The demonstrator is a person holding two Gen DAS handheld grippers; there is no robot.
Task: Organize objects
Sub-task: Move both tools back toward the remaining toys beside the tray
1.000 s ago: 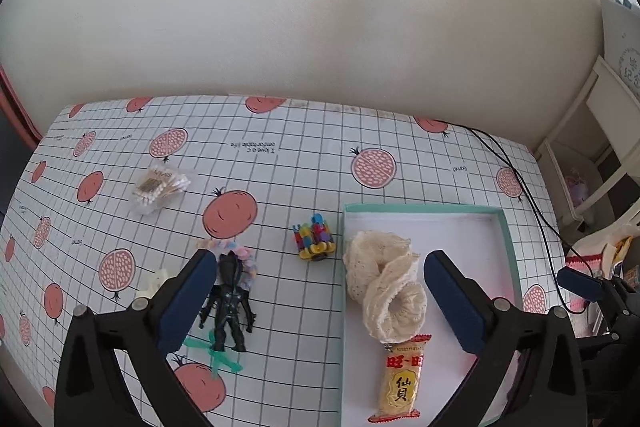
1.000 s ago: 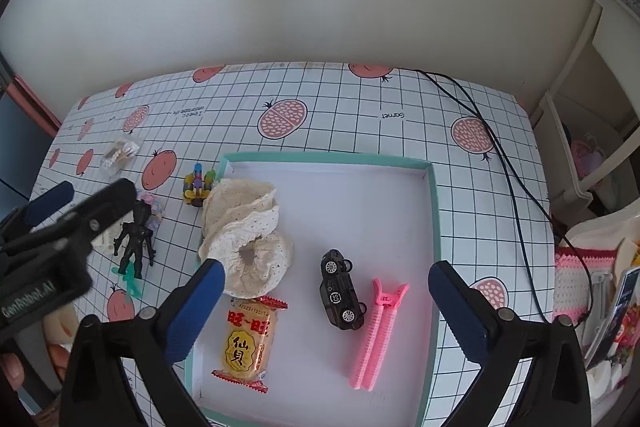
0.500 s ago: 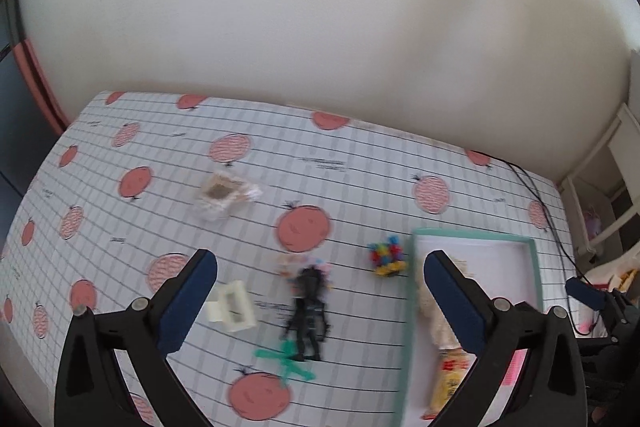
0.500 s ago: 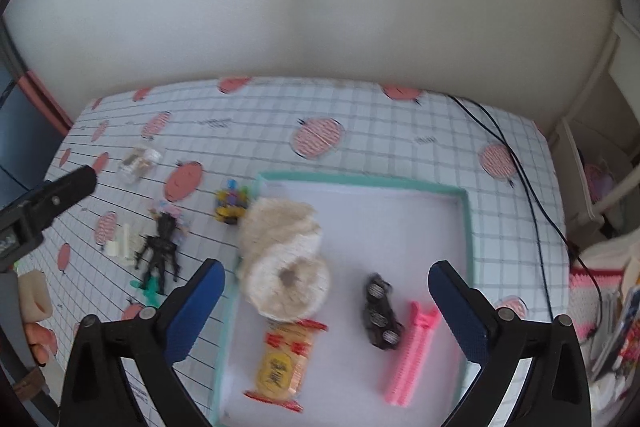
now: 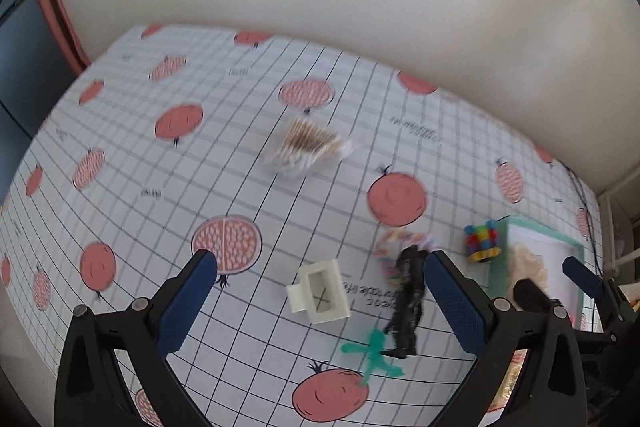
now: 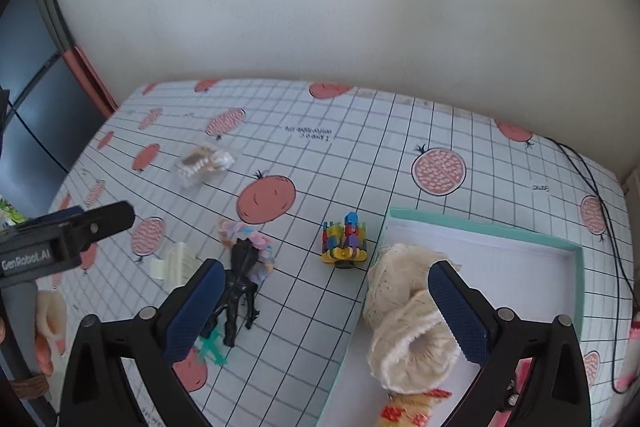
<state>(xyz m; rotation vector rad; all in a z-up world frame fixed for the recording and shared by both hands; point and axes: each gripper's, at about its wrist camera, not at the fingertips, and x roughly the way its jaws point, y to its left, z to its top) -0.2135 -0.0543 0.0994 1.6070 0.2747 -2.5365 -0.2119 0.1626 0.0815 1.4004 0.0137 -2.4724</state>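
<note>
My left gripper (image 5: 320, 301) is open and empty above a white clip (image 5: 320, 293), beside a black figure (image 5: 408, 301) lying on a green plane (image 5: 374, 351) and a pastel bracelet (image 5: 390, 245). A cotton swab bag (image 5: 306, 149) lies farther back. My right gripper (image 6: 324, 311) is open and empty, with the colourful block toy (image 6: 344, 241) ahead of it. The black figure (image 6: 238, 289) lies by its left finger. The teal tray (image 6: 520, 235) holds a cream lace fabric (image 6: 404, 315) and a snack packet (image 6: 412, 409).
The table has a grid cloth with pomegranate prints (image 6: 440, 167). A black cable (image 6: 600, 195) runs along its right side. A white wall stands behind the table. The left gripper's body (image 6: 60, 247) shows at the left of the right wrist view.
Both grippers have swung left. The left one now faces the white clip and figure instead of the tray; the right one now faces the block toy and the tray's left edge. Both stayed open.
</note>
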